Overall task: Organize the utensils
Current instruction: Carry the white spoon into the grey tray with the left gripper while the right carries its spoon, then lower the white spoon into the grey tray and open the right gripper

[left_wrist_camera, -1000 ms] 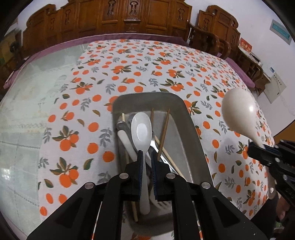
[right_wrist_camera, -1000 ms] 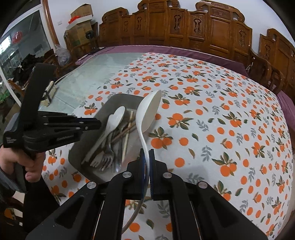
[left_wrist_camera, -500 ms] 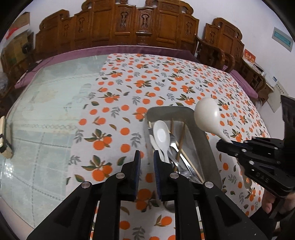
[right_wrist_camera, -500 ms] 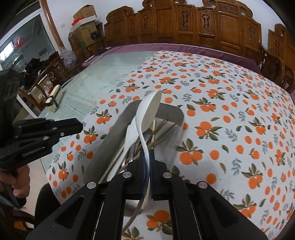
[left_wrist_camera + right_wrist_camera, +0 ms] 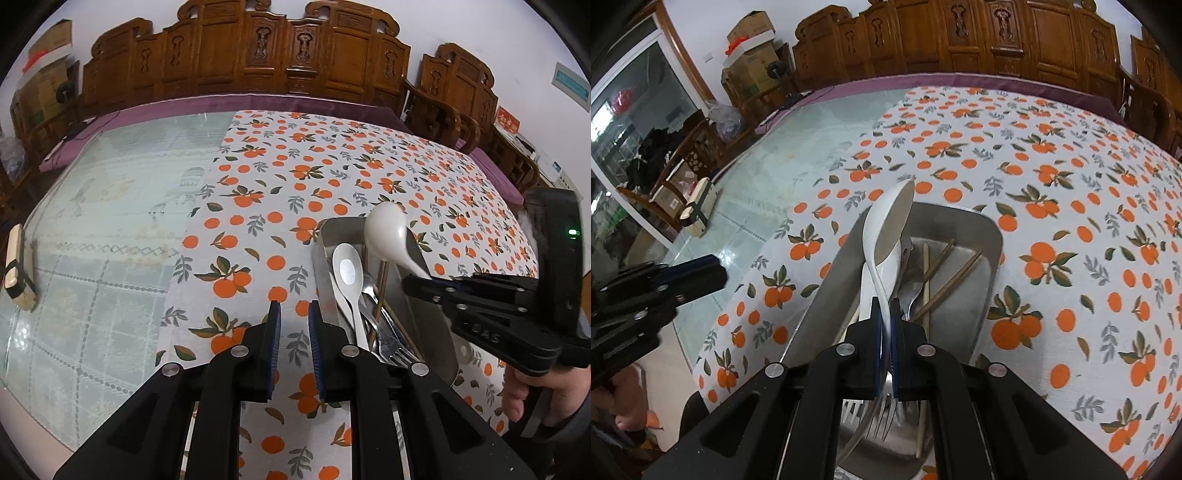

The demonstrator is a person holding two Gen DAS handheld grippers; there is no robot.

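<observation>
Big table [image 5: 110, 206] with a glass top, and about half of it is covered by a white tablecloth [image 5: 332, 162] printed with oranges and leaves. Carved wooden chairs [image 5: 258, 55] line the far side, well ahead of both sets of jaws.

On the cloth sits a metal tray [image 5: 990, 236], rectangular with rounded corners. From the right wrist camera it's directly under and ahead of the jaws; from the left wrist camera it's just off to the right of the jaws. Inside it's a jumble: a white plastic spoon [image 5: 347, 269] lying bowl-up, a pair of wooden chopsticks [image 5: 955, 273] crossing at an angle, and at least one metal fork [image 5: 397, 352] with its tines toward the near end.

The right gripper [image 5: 885, 314] is clamped tight on the handle of a white soup ladle [image 5: 888, 221]. The ladle's bowl sticks up and forward past the fingertips, hanging over the left side of the tray and not touching anything below as far as I can tell.

The left gripper [image 5: 294, 314] has its jaws parted a little, nothing between them, just the orange-print cloth showing through the gap. It's hovering beside the tray's left wall.

There's also a small cream and black block [image 5: 16, 269] on the bare glass, way off to the left of the left jaws.
</observation>
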